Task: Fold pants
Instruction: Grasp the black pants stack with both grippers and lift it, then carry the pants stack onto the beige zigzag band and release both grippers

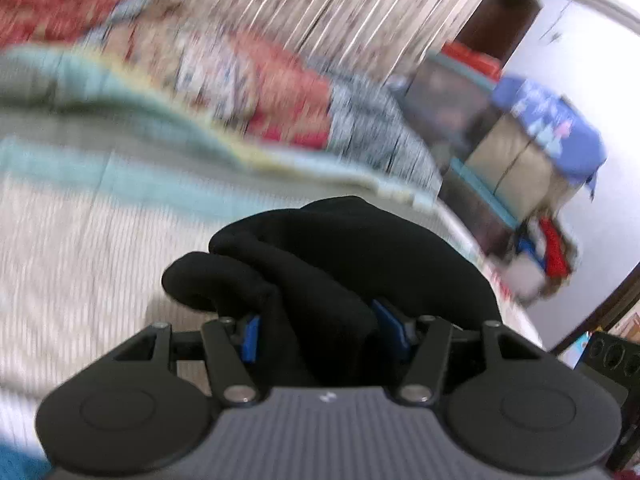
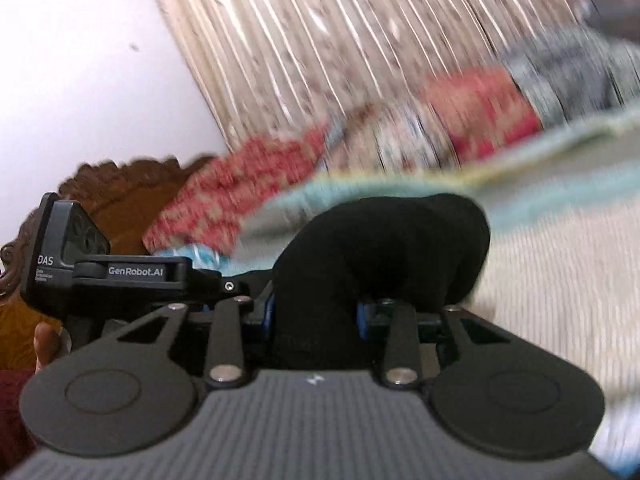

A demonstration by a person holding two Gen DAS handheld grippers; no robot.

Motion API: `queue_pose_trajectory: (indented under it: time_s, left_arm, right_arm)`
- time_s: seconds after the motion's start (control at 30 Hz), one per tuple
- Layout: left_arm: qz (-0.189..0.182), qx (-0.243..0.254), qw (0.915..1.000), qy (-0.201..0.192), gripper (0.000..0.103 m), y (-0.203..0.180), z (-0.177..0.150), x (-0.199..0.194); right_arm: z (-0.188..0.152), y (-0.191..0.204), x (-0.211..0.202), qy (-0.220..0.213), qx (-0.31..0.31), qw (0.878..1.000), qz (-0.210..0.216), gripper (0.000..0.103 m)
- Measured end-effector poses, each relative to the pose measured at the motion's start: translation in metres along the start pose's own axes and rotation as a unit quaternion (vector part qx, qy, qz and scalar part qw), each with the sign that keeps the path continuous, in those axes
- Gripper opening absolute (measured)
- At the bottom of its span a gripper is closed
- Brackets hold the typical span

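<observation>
The black pants (image 1: 340,264) are bunched up in my left gripper (image 1: 320,332), which is shut on the cloth between its blue pads (image 1: 251,338). The fabric hangs over the fingers and hides the tips. In the right wrist view another bunch of the black pants (image 2: 380,248) is clamped in my right gripper (image 2: 316,316), also shut on the cloth. Both grippers hold the pants above a bed with a white ribbed sheet (image 1: 80,248). Both views are blurred by motion.
A pale blue and yellow blanket (image 1: 100,120) and patterned red pillows (image 1: 280,92) lie at the back of the bed. Striped curtains (image 2: 360,40) hang behind. Boxes and a blue cloth (image 1: 552,120) stand right. A carved wooden headboard (image 2: 120,184) is at left.
</observation>
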State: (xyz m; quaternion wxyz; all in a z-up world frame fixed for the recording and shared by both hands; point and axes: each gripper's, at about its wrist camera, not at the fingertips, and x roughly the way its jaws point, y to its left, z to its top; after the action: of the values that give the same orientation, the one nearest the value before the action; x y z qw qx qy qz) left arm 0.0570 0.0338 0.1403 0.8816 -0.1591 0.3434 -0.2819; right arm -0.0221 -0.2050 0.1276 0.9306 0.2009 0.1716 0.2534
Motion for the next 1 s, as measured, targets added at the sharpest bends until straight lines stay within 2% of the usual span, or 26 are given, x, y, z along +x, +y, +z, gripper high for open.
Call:
queue_pose_trajectory:
  time_s: [0.17,0.23,0.3,0.4,0.47,0.5,0.53,0.57,0.63,0.67,0.7,0.83,0.9,1.0]
  left_arm:
    - [0.008,0.067,0.9952,-0.07,0.057,-0.015,0.065,0.029]
    - [0.024,0.088,0.9918,-0.089,0.059,-0.011,0.079,0.057]
    - [0.045,0.094,0.9905,-0.09,0.06,0.0,0.083,0.09]
    - [0.086,0.073,0.9924,-0.05,0.06,0.035,0.077,0.158]
    - [0.124,0.04,0.9913,0.02,0.058,0.07,0.062,0.209]
    - [0.139,0.023,0.9885,0.055,0.058,0.085,0.053,0.228]
    - [0.163,0.007,0.9837,0.075,0.068,0.097,0.041,0.242]
    - [0.166,-0.001,0.9845,0.056,0.076,0.102,0.034,0.241]
    - [0.149,-0.022,0.9877,0.042,0.08,0.106,0.029,0.234]
    - [0.151,-0.031,0.9871,0.044,0.085,0.106,0.028,0.232]
    - [0.157,-0.042,0.9855,0.048,0.088,0.106,0.027,0.23]
    - [0.183,-0.073,0.9785,0.061,0.09,0.1,0.022,0.213]
    - [0.196,-0.083,0.9751,0.063,0.094,0.092,0.015,0.196]
    - [0.214,-0.086,0.9683,0.097,0.095,0.078,-0.008,0.176]
  right_arm:
    - [0.042,-0.025,0.033,-0.078,-0.049,0.996,0.007,0.038]
    - [0.046,-0.046,0.058,-0.09,-0.047,0.995,0.0,0.038]
    - [0.043,-0.067,0.088,-0.082,-0.044,0.996,-0.017,0.038]
    - [0.024,-0.107,0.139,-0.033,-0.02,0.998,-0.052,0.039]
    - [0.002,-0.142,0.174,0.037,0.035,0.995,-0.088,0.039]
    - [-0.01,-0.153,0.187,0.077,0.062,0.989,-0.11,0.039]
    - [-0.021,-0.167,0.194,0.103,0.091,0.981,-0.138,0.044]
    - [-0.028,-0.177,0.19,0.095,0.121,0.979,-0.133,0.052]
    - [-0.031,-0.186,0.181,0.087,0.155,0.977,-0.118,0.056]
    - [-0.03,-0.187,0.179,0.088,0.155,0.976,-0.123,0.062]
    - [-0.029,-0.185,0.177,0.089,0.152,0.976,-0.129,0.064]
    - [-0.033,-0.161,0.154,0.09,0.143,0.973,-0.157,0.074]
    - [-0.04,-0.149,0.141,0.089,0.143,0.972,-0.164,0.074]
    - [-0.057,-0.123,0.114,0.095,0.137,0.971,-0.171,0.074]
